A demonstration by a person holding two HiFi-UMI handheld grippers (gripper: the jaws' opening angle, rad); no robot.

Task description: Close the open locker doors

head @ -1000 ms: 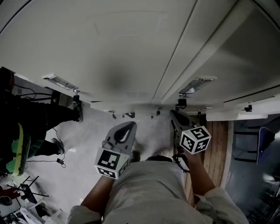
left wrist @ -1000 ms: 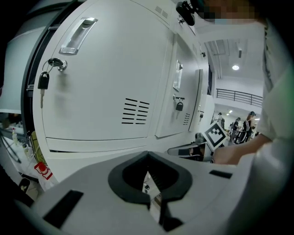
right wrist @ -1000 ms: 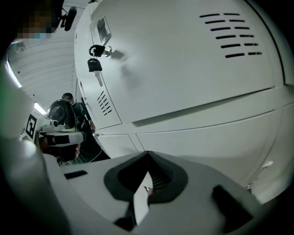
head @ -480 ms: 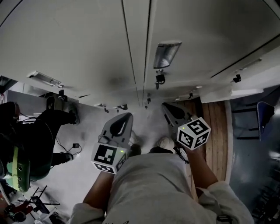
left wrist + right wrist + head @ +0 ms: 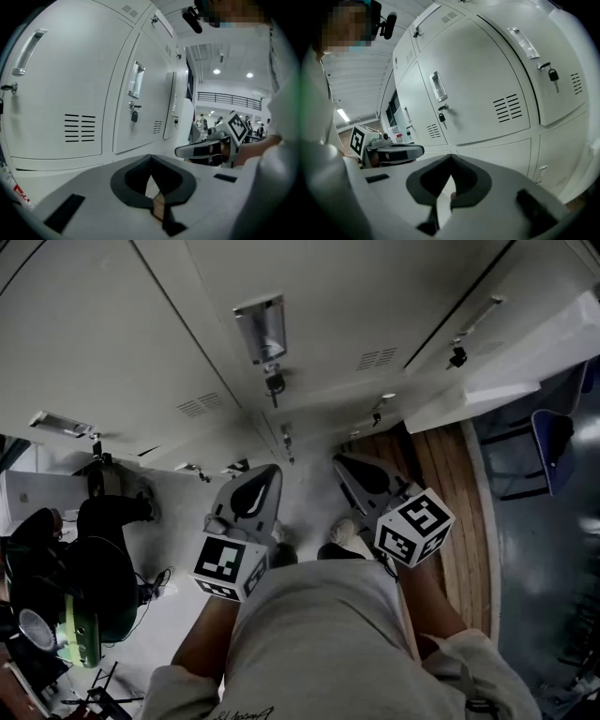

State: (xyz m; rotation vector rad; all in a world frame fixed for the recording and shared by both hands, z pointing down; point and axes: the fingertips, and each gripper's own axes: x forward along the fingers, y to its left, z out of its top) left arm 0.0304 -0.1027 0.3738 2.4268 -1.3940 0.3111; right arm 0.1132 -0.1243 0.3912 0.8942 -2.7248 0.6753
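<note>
Locker door (image 5: pixel 169 105) ajar, long axis upright (free edge pointing outward)

Head view looks down; 2 gripper views face shared lockers (image 5: pixel 70 93).

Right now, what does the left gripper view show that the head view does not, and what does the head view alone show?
Only the left gripper view: a bright hall with ceiling lights and a railing beyond the lockers.
Only the head view: a wooden floor strip, a blue chair and a person in dark clothes.
Both: white locker doors with a key hanging in a lock, the left gripper and the right gripper, each with its jaws together on nothing.
</note>
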